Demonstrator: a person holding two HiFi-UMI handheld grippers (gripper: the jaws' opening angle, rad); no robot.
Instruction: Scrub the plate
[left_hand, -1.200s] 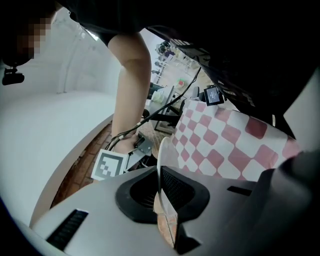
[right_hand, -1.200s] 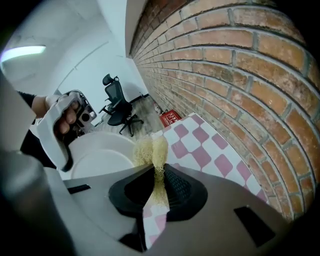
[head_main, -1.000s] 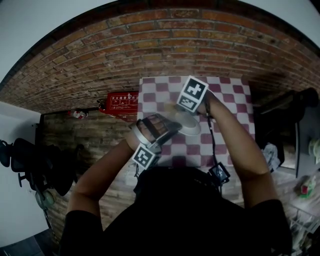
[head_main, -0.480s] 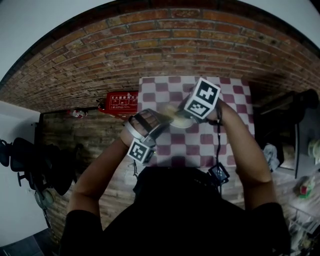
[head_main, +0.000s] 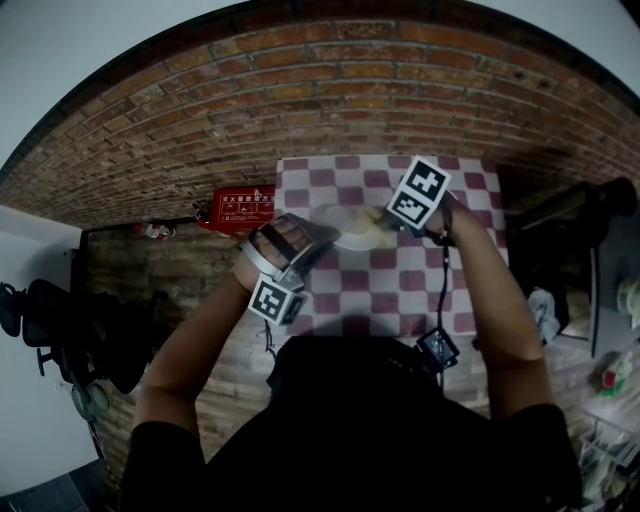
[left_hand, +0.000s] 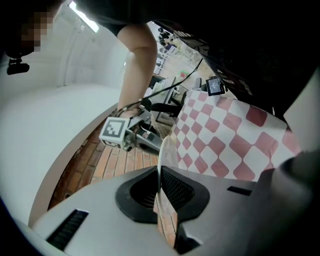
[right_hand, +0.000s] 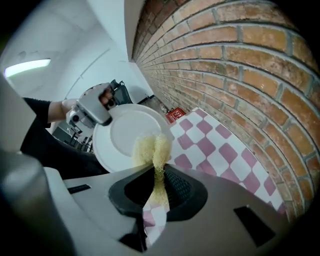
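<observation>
The left hand-held gripper (left_hand: 159, 195) is clamped on the rim of the white plate (right_hand: 125, 132), holding it tilted on edge above the checkered table (head_main: 400, 290). The right hand-held gripper (right_hand: 157, 190) is clamped on a yellow scrubber (right_hand: 152, 147), whose tip lies against the plate's face near its lower rim. A brick wall (right_hand: 240, 60) stands behind the table.

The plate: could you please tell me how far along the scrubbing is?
Done: the left gripper is clamped on the rim of the plate, the right gripper on the yellow scrubber. In hand: the scrubber sits against the plate's face, above the checked table. Left: the plate looks white; whether residue remains I cannot tell.
</observation>
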